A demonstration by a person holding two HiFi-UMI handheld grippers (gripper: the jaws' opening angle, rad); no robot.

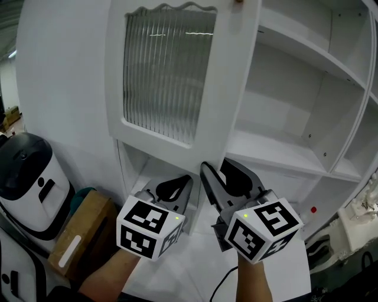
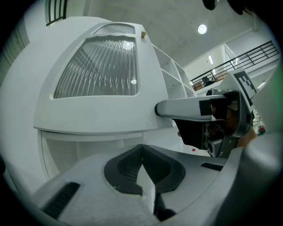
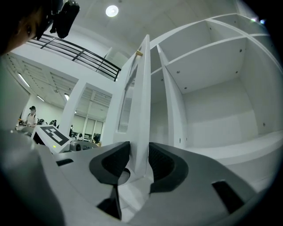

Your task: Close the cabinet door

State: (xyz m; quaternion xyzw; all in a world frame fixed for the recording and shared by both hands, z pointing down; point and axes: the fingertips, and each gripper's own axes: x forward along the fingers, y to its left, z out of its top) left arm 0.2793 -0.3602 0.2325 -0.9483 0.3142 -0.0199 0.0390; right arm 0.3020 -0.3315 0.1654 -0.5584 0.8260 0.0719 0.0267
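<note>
Cabinet door (image 1: 168, 71): white, with a ribbed glass pane (image 1: 165, 71). It stands open, swung out from the cabinet (image 1: 348, 118) and directly ahead of and above both tongs. A small knob (image 1: 238, 2) sits near its top free edge.

Right tongs (image 1: 215, 166): released. The jaws stand apart and straddle the lower free edge of the door. In the right gripper view the door's edge rises upright between the two dark pads (image 3: 164, 161). There is a visible gap on the right-hand pad; contact on the left-hand pad cannot be confirmed. The open shelves (image 3: 212, 101) lie to the right of these tongs and beyond them.

Left tongs (image 1: 180, 184): clenched, the jaw tips meeting with nothing between them. They sit just beside the right tongs, on their left, below the door's bottom rail and apart from it. In the left gripper view the door's glazed face fills the area above the tips.

Each tool carries a marker cube (image 1: 147, 227). A cardboard box (image 1: 80, 236) and a black-and-white appliance (image 1: 26, 183) stand well to the left of the left tongs.
</note>
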